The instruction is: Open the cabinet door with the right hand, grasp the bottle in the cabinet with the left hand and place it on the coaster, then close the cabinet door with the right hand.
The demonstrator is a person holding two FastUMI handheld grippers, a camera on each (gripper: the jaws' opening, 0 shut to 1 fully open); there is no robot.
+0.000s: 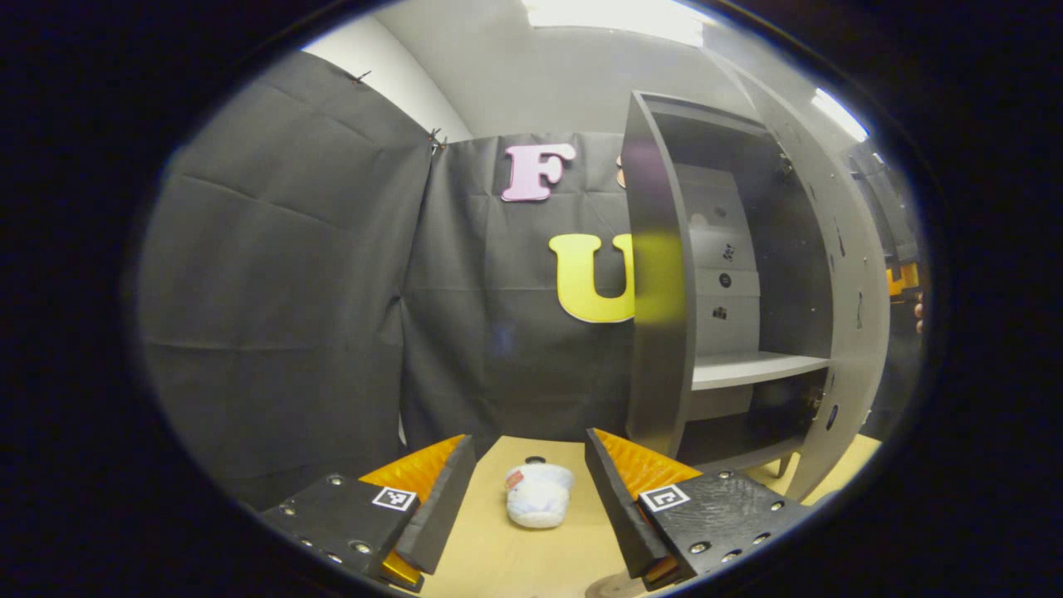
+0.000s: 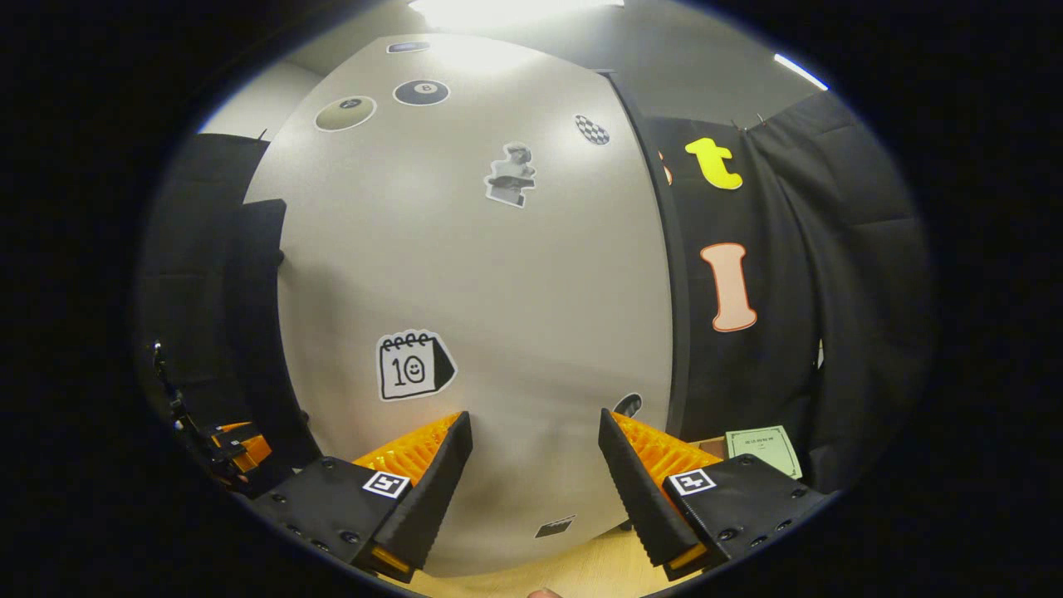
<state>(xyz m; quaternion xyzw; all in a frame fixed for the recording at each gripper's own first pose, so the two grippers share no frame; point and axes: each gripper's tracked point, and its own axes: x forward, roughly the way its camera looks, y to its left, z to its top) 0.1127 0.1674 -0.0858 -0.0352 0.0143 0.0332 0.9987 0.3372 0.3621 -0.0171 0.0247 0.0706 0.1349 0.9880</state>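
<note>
- Left gripper view, from the left side: black cloth hangs as the booth wall, and below it a light wooden tabletop runs forward.
- At the bottom of that view the left gripper has its two fingers spread wide, with nothing between them but open air.
- Between and beyond those fingers a small pale blue-white bottle with a dark cap lies on its side on the tabletop, out in front of the cabinet and untouched.
- At the bottom edge, just right of centre, a sliver of a round brownish thing shows; I cannot tell whether it is the coaster.
- Further right stands the tall grey cabinet, its interior exposed, with a pale grey shelf across it.
- The grey cabinet door stands swung open at the right side.
- Right gripper view, from the left: a bit of the other tool shows low at the edge.
- Centre: the door's broad grey face, dotted with stickers, stands close ahead.
- The right gripper is spread wide just in front of that face, gripping nothing; whether it touches the door I cannot tell.
- Far right, a small pale green card lies on the table by the black cloth.
</note>
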